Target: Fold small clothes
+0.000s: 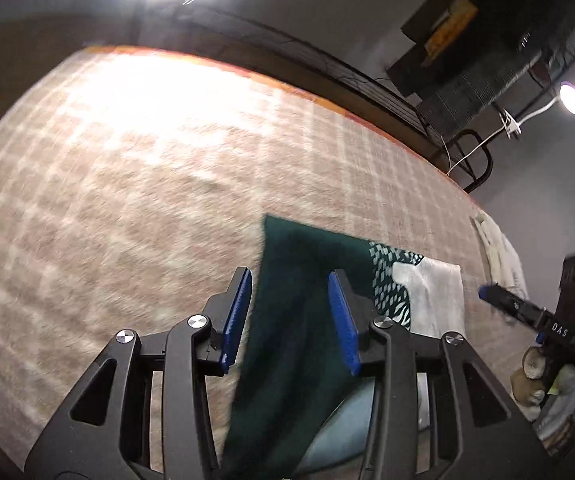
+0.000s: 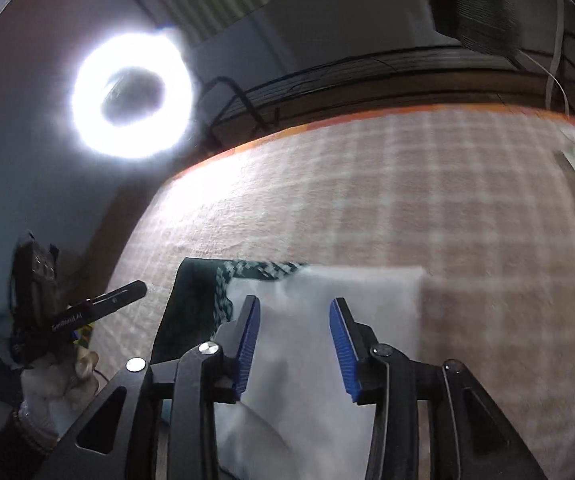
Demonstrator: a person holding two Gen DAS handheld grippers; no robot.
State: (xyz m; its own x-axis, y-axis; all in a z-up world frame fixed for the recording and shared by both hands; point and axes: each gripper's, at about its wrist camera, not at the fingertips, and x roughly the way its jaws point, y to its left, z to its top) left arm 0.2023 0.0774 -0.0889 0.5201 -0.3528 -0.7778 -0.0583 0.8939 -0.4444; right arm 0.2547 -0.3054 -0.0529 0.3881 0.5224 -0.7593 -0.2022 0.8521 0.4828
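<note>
**Cloth lies between open grippers on checked cover**

Blue pads of the left gripper (image 1: 290, 312) stand wide apart in the left wrist view, and nothing is held between them. Under and between the fingers lies the dark green part of the cloth (image 1: 307, 280), which runs from the lower edge of the picture up onto the checked cover (image 1: 147, 168). Just to the right of this green part comes a patterned green and white band, and then a pale grey part that lies flat on the cover.

The right gripper (image 2: 293, 340) is also wide open and grips nothing. Below it is the pale part of the same cloth (image 2: 327, 300), blurred; the patterned band and the dark green part show at its left side. I cannot tell if the fingers touch the fabric.

Each view shows the other gripper at its side, held in a gloved hand (image 2: 63, 376), near the cloth's edge.

Farther away, the cover ends in an orange border (image 2: 247, 145). Behind it is a dark metal frame (image 1: 327, 64), and above shines a ring lamp (image 2: 87, 92). A smaller lamp (image 1: 571, 98) glows at the right in the left wrist view.
</note>
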